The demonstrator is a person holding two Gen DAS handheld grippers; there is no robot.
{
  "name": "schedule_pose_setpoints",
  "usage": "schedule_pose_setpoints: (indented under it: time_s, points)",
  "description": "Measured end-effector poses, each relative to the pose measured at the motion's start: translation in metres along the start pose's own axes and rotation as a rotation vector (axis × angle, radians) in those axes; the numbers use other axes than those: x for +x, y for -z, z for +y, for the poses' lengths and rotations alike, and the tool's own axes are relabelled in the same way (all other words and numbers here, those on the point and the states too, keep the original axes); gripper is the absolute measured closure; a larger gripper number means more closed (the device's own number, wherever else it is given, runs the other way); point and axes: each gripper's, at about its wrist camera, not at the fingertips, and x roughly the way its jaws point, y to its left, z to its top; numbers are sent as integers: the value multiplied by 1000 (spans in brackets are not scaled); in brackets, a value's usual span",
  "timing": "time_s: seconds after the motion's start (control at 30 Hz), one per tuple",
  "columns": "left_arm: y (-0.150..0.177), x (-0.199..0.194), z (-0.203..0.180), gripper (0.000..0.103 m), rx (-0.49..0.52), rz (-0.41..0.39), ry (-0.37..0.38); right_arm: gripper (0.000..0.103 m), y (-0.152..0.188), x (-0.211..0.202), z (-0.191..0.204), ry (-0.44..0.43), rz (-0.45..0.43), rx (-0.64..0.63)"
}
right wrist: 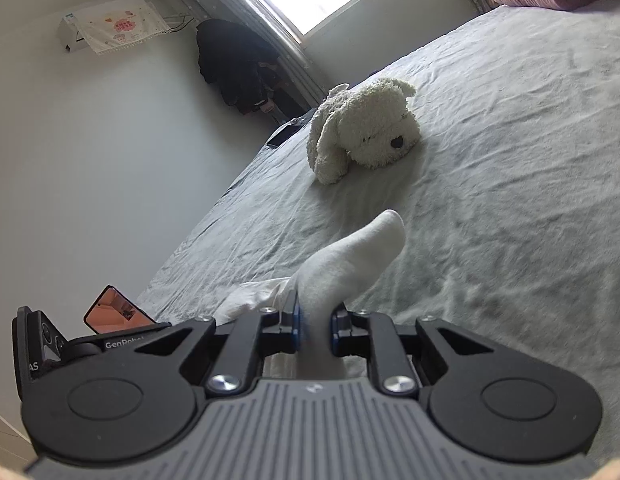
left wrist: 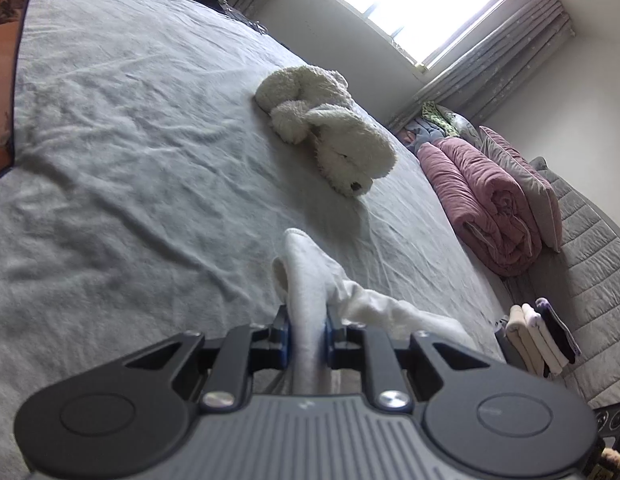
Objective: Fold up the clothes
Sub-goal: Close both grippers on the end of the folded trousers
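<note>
White sock (left wrist: 310, 280) is up in the air over the grey bed (left wrist: 129, 140), w/ one end in each claw. Left claw (left wrist: 305, 332) is pinched tight on one end, right claw (right wrist: 316, 330) is pinched tight on the other end (right wrist: 350, 264). The sock isn't flat or folded now, so I think the fold is only part way. A small stack of folded things (left wrist: 538, 332) sits by the bed edge, near the pink blanket (left wrist: 482, 208). Lots of open bed in front. The fluffy toy dog (right wrist: 366, 128) lies further out, & the bed edge and wall are close on one side.
</note>
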Motion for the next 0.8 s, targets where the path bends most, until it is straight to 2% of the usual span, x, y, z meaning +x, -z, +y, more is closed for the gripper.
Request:
schedule_pose_setpoints:
  time_s: [0.17,0.27,0.33,0.57,0.8]
  points:
    - [-1,21,1,84,23,65,-23,84,-2,19,-30,40,92,26]
    - [-4,27,8,71,22,71,0,77,1,28,-45,43,137,46]
    - [-6,31,13,68,22,76,15,59,1,29,-51,5,134,64]
    - [-11,45,27,69,20,81,65,57,-7,41,-71,-97,117,126]
    - [-11,53,22,70,45,48,64,57,-11,51,-69,-105,68,69]
